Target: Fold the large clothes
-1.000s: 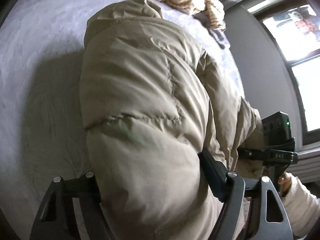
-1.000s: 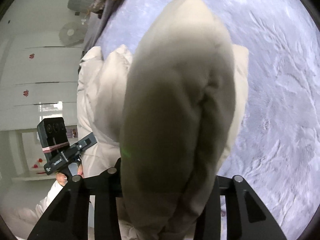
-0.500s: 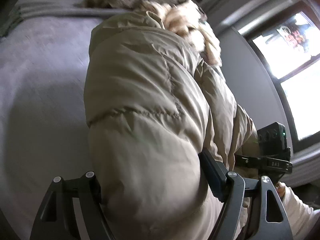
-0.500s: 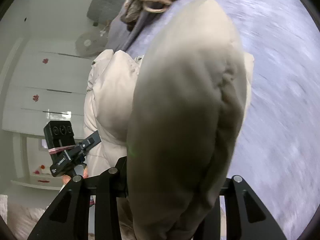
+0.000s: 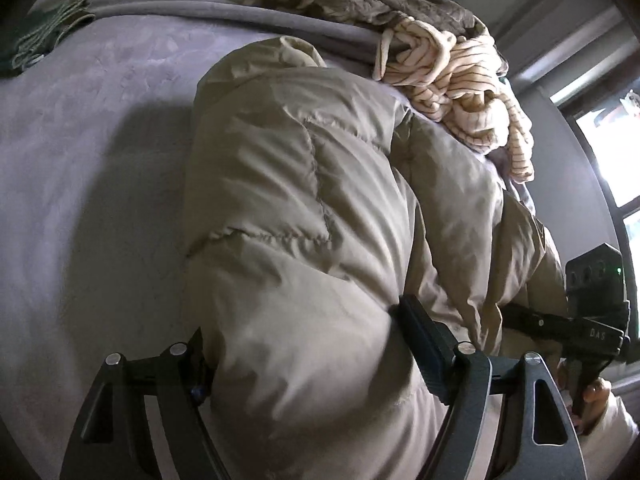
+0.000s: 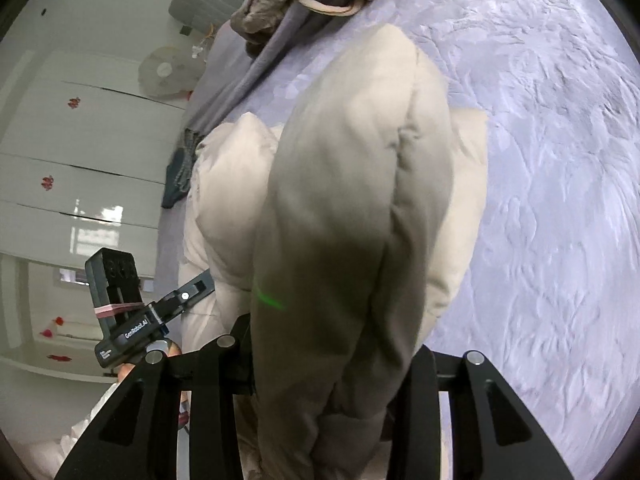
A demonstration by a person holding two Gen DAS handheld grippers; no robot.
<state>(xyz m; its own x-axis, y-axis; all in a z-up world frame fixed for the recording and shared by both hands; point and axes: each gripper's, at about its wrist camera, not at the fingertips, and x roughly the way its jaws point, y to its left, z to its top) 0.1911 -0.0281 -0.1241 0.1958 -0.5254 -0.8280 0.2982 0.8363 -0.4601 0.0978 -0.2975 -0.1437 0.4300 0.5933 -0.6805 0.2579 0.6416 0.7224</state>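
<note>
In our left gripper (image 5: 304, 364) we hold a thick bunch of the jacket (image 5: 304, 200), the fingers (image 5: 420, 340) set wide around the padding and pressing into it on both sides; they have just eased a little wider, with the fabric between them throughout. Our right gripper (image 6: 324, 364) clamps another bunch of the jacket (image 6: 352, 200) at a narrower spread, the cloth bulging out past both fingers (image 6: 240, 356).

From each pair of fingers the beige quilted jacket runs straight ahead, its long axis pointing away from us across the bed (image 5: 80, 160). In the left view the far end is a rounded, puckered edge; whether that is collar or hem we cannot tell. The stretch between the two grips sags in folds, and the right gripper (image 5: 560, 324) shows to the right of our left fingers, the left gripper (image 6: 176, 304) to the left of our right fingers.

Beyond the jacket's far tip lies a heap of clothes: a cream striped top (image 5: 472, 88) nearest, touching or just beside the jacket's far right shoulder, and a brown-grey garment (image 5: 360, 4) behind it. Far left of the left fingers a dark green folded cloth (image 5: 40, 40) sits on the bed edge. Past the bed, left of the right fingers, stand white wardrobe doors (image 6: 80, 152) and a fan (image 6: 164, 72); a window (image 5: 612, 160) is far right of the left fingers.
</note>
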